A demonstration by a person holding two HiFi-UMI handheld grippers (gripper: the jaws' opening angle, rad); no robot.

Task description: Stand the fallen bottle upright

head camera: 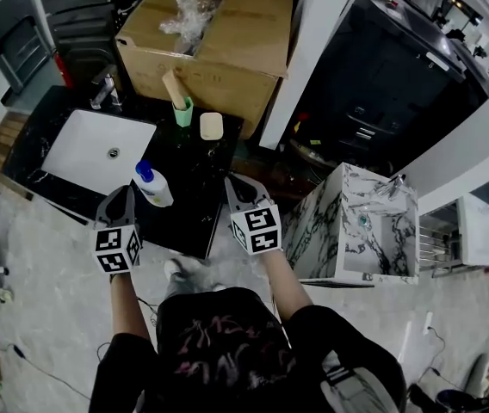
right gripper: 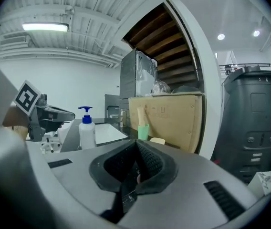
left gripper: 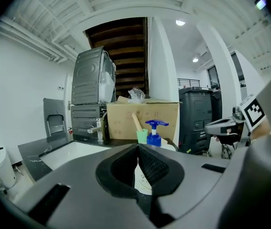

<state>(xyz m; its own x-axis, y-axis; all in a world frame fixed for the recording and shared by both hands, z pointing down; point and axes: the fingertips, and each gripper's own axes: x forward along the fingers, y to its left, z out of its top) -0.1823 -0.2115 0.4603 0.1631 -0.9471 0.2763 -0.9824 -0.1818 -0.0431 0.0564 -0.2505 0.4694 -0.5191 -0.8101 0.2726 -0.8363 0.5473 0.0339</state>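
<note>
A white bottle with a blue pump (head camera: 154, 188) stands upright on the black counter (head camera: 201, 209), just right of the sink. My left gripper (head camera: 126, 193) hovers beside the bottle on its left, jaws together with nothing held. In the left gripper view the bottle's blue pump (left gripper: 153, 133) rises just beyond the closed left gripper (left gripper: 138, 147). My right gripper (head camera: 232, 182) is right of the bottle, over the counter's front right part, and apart from it. Its own view shows the right gripper (right gripper: 136, 142) shut and empty, with the bottle (right gripper: 86, 130) off to the left.
A white sink (head camera: 98, 149) with a faucet (head camera: 104, 89) fills the counter's left. A green cup holding a wooden brush (head camera: 182, 108) and a pale soap bar (head camera: 211, 126) sit at the back. Behind is a cardboard box (head camera: 219, 33). A marble cabinet (head camera: 356, 222) stands at the right.
</note>
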